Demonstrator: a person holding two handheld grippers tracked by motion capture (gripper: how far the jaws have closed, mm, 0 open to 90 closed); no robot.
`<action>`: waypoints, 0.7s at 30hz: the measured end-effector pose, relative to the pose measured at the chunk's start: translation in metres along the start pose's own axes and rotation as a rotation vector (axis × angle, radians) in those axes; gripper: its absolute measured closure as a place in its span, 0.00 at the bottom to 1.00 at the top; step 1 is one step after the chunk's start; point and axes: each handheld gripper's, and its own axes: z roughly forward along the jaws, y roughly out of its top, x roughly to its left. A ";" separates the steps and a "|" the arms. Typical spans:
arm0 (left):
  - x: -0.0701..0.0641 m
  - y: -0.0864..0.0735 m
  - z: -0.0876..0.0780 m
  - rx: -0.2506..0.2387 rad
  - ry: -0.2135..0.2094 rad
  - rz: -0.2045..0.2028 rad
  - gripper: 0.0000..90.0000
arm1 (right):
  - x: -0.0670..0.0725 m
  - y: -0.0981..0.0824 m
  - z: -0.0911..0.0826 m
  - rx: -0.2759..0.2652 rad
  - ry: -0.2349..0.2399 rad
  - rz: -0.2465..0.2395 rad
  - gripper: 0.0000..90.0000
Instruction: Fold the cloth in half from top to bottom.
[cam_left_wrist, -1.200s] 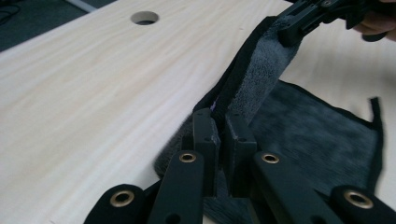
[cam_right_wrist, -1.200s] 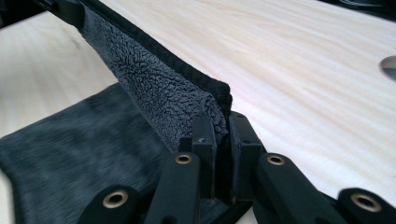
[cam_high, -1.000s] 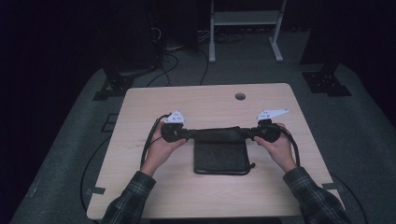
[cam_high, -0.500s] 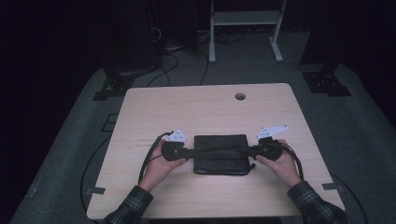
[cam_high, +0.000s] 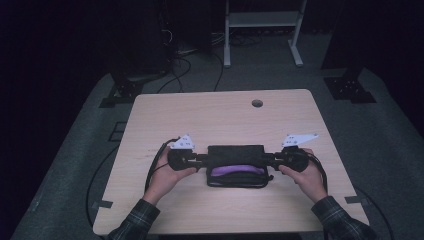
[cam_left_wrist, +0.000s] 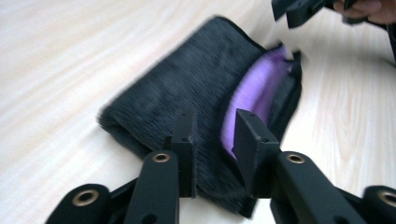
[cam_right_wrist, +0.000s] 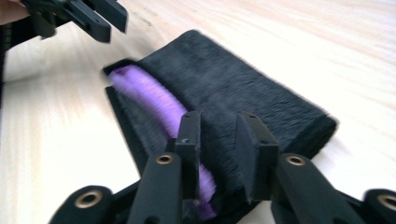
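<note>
Left gripper: lower left of centre in the high view, jaws pointing right at the pouch's left end; they have just been opening and stand parted with the fuzzy top edge between them, pads not pressing.
Right gripper: lower right of centre, jaws pointing left at the pouch's right end; also just opening, parted astride the edge, no squeeze.
Count: two grippers, two hands, one pouch, one table.
Pouch: black, fuzzy, flat on the table, its mouth gaping to show a purple lining.
Long axis: left to right across the high view, running from one gripper to the other; the open mouth faces the bottom of the frame.
Pouch against the jaws: lies between the two grippers, each short end reaching into a pair of jaws.
Table: pale wood, centre of the frame, with a small round hole near its upper edge.
</note>
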 end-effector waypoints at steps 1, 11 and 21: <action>0.003 0.001 0.001 0.000 0.012 -0.003 0.80 | -0.002 0.001 0.001 0.005 -0.010 -0.002 0.82; 0.005 -0.006 0.027 0.040 -0.013 -0.037 0.85 | -0.005 -0.001 0.029 0.103 -0.006 -0.016 0.91; -0.017 -0.025 0.029 0.120 -0.071 -0.016 0.85 | 0.017 -0.017 0.027 0.179 0.048 -0.068 0.91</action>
